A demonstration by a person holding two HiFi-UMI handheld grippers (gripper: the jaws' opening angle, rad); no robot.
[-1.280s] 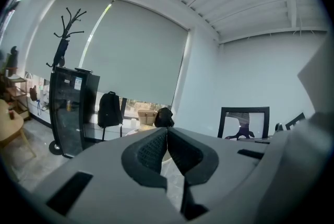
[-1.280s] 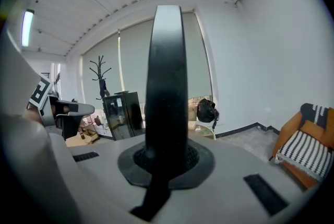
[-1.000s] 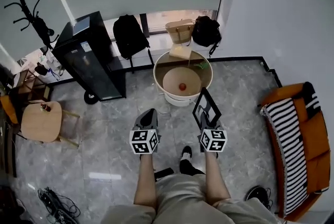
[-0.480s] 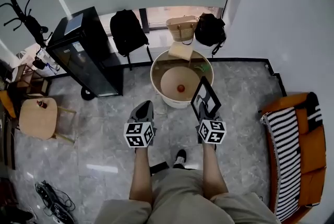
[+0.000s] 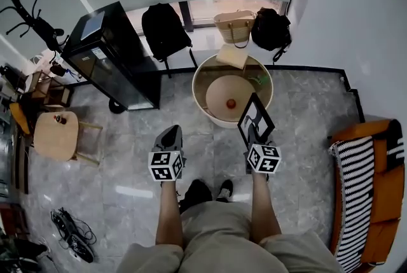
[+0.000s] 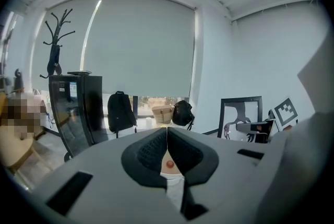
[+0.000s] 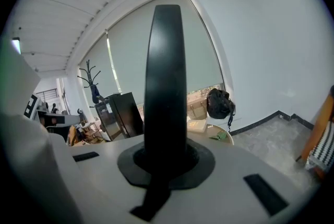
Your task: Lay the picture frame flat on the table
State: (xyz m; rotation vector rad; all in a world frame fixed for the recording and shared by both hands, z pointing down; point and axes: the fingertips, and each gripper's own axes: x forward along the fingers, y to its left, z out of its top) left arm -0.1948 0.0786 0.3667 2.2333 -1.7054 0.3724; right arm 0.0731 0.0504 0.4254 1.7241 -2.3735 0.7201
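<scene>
A round table (image 5: pixel 216 118) stands on grey marble floor (image 5: pixel 121 163).

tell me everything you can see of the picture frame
The thin black rectangular picture frame holds a white print with a dark figure. It stands on edge, tilted, in the air, clamped at its lower edge by the shut jaws of the right hand-held gripper. From that gripper's view it is edge-on, a narrow dark bar. It hangs by the near rim of the round beige table, not yet laid flat.
</scene>
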